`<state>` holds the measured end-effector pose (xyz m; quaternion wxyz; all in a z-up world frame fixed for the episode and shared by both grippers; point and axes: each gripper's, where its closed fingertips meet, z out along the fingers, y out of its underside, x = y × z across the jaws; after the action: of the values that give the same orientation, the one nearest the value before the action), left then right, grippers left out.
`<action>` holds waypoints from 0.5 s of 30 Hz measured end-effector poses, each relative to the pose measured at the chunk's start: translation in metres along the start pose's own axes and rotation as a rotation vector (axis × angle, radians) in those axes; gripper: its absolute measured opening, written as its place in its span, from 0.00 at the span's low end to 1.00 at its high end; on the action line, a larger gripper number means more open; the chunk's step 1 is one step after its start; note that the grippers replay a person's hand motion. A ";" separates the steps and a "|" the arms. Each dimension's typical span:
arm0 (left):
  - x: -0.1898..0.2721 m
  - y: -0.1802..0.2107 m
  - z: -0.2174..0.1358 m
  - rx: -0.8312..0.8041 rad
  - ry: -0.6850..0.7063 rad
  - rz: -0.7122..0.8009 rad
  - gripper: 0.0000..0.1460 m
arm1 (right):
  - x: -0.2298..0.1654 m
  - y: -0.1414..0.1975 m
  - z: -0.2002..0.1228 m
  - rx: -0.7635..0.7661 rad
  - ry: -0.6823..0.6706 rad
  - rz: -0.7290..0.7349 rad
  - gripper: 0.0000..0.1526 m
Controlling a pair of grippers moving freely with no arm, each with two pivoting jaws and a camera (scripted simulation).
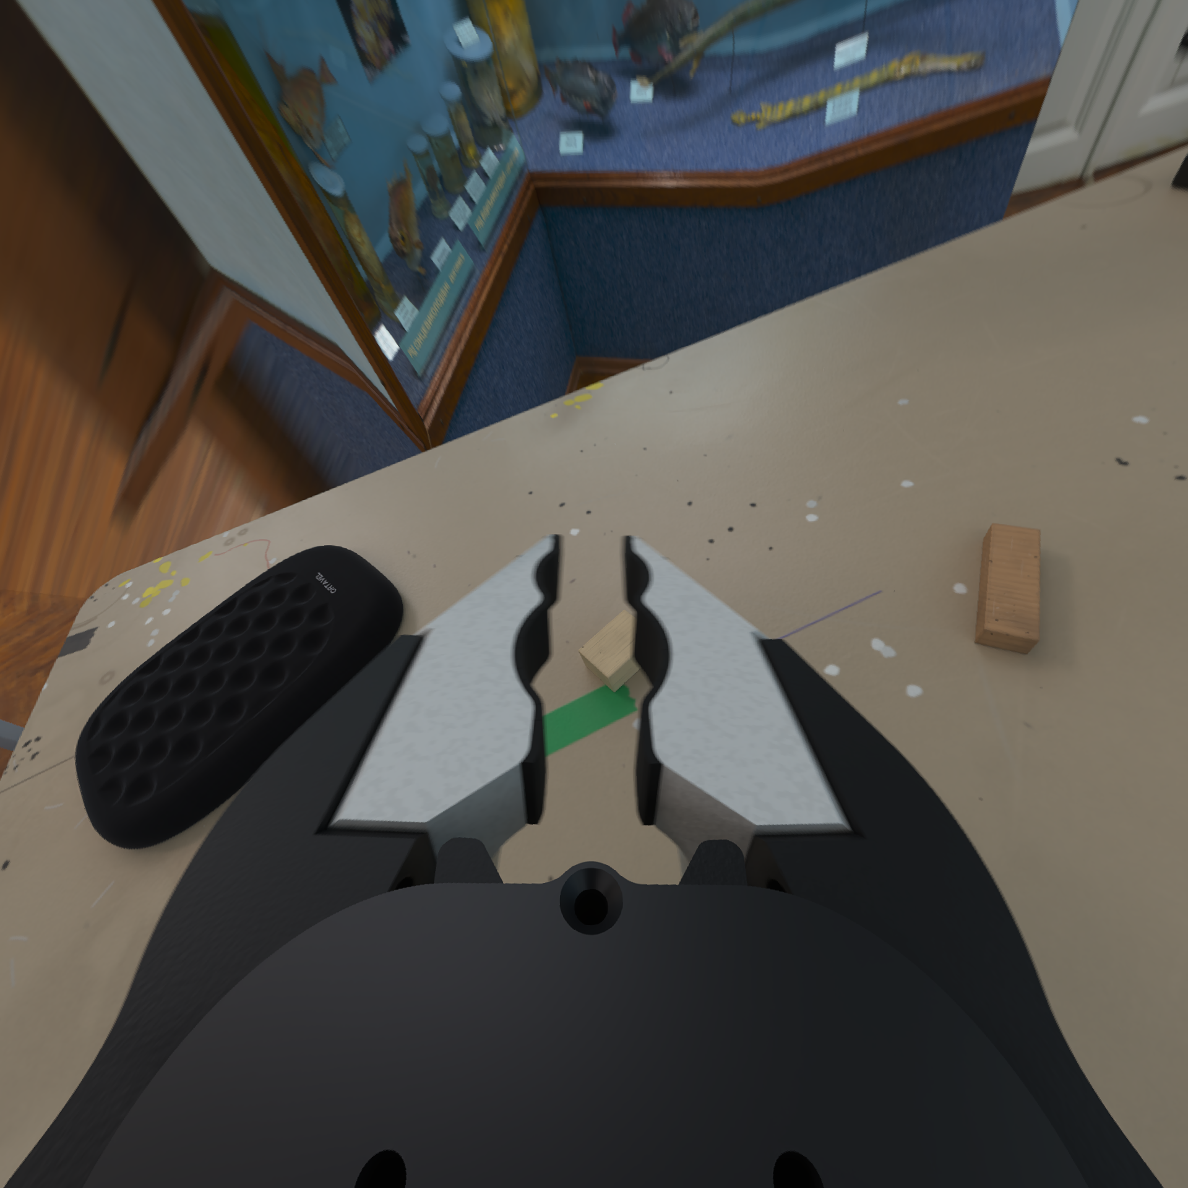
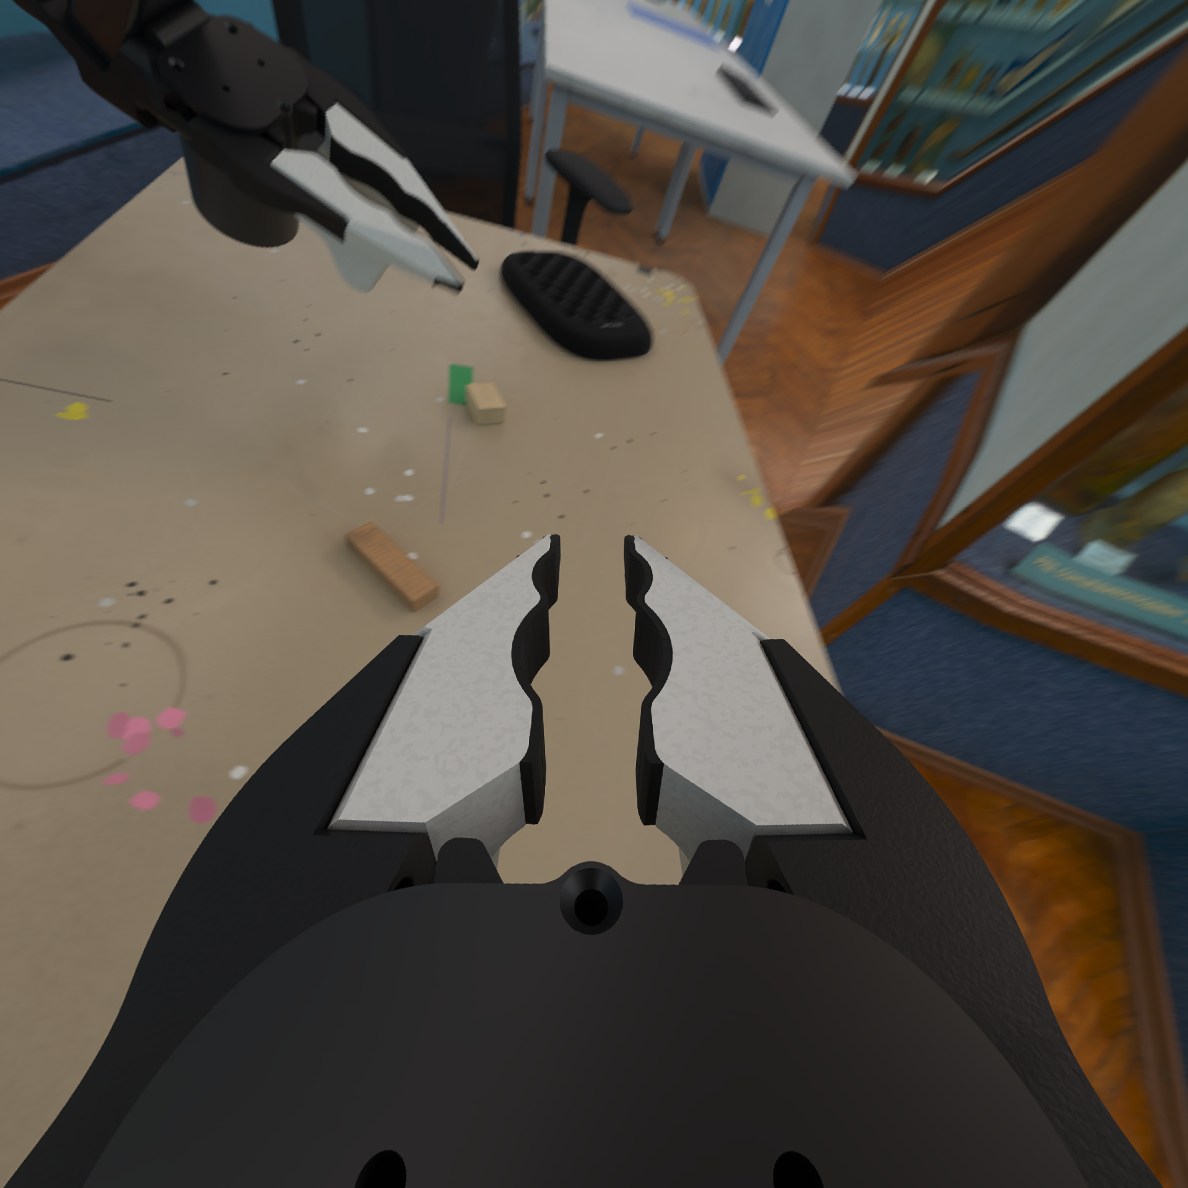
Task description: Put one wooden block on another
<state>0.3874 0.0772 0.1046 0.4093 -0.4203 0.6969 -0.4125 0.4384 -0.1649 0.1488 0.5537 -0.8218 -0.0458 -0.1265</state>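
A small pale wooden block [image 1: 607, 649] lies on the beige table below my left gripper [image 1: 591, 543], seen through the gap between its fingers, partly hidden by the right finger. It also shows in the right wrist view [image 2: 485, 403]. A longer tan wooden block [image 1: 1008, 587] lies flat to the right; it shows in the right wrist view [image 2: 392, 564], just left of my right gripper [image 2: 591, 543]. Both grippers are open and empty, above the table. The left gripper [image 2: 466, 273] shows far off in the right wrist view, hovering high.
A black perforated wrist rest [image 1: 234, 691] lies left of the left gripper, near the table corner [image 2: 575, 303]. A green tape strip [image 1: 588, 717] lies beside the pale block. The table edge [image 2: 768, 514] runs close on the right. Display cases, a white desk and a chair stand beyond.
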 end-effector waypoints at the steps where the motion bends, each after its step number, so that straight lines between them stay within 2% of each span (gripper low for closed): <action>1: -0.001 0.000 -0.003 0.023 -0.009 -0.012 0.02 | -0.008 0.005 0.008 -0.025 -0.032 0.025 0.13; 4: -0.006 -0.002 -0.013 0.113 -0.010 -0.068 0.00 | -0.027 0.010 0.032 -0.041 -0.056 0.140 0.16; 6: -0.013 -0.004 -0.018 0.195 -0.024 -0.135 0.00 | -0.043 0.000 0.046 0.041 -0.103 0.266 0.20; 7: -0.015 -0.006 -0.021 0.233 -0.025 -0.187 0.02 | -0.051 -0.007 0.053 0.112 -0.136 0.333 0.18; 8: -0.016 -0.007 -0.022 0.262 -0.015 -0.232 0.06 | -0.056 -0.014 0.059 0.178 -0.161 0.395 0.14; 10: -0.016 -0.008 -0.024 0.277 0.007 -0.285 0.19 | -0.058 -0.025 0.073 0.291 -0.155 0.519 0.13; 12: -0.017 -0.004 -0.025 0.258 -0.003 -0.285 0.21 | -0.053 -0.027 0.086 0.377 -0.135 0.661 0.13; 13: -0.017 -0.001 -0.026 0.243 -0.015 -0.272 0.17 | -0.054 -0.023 0.095 0.366 -0.156 0.762 0.16; 15: -0.017 0.007 -0.025 0.176 -0.026 -0.253 0.00 | -0.060 -0.018 0.107 0.276 -0.303 0.944 0.25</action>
<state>0.3677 0.1014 0.1099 0.3982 -0.4726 0.5941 -0.5150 0.3937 -0.0559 0.1112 0.6410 -0.6812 0.2342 0.2649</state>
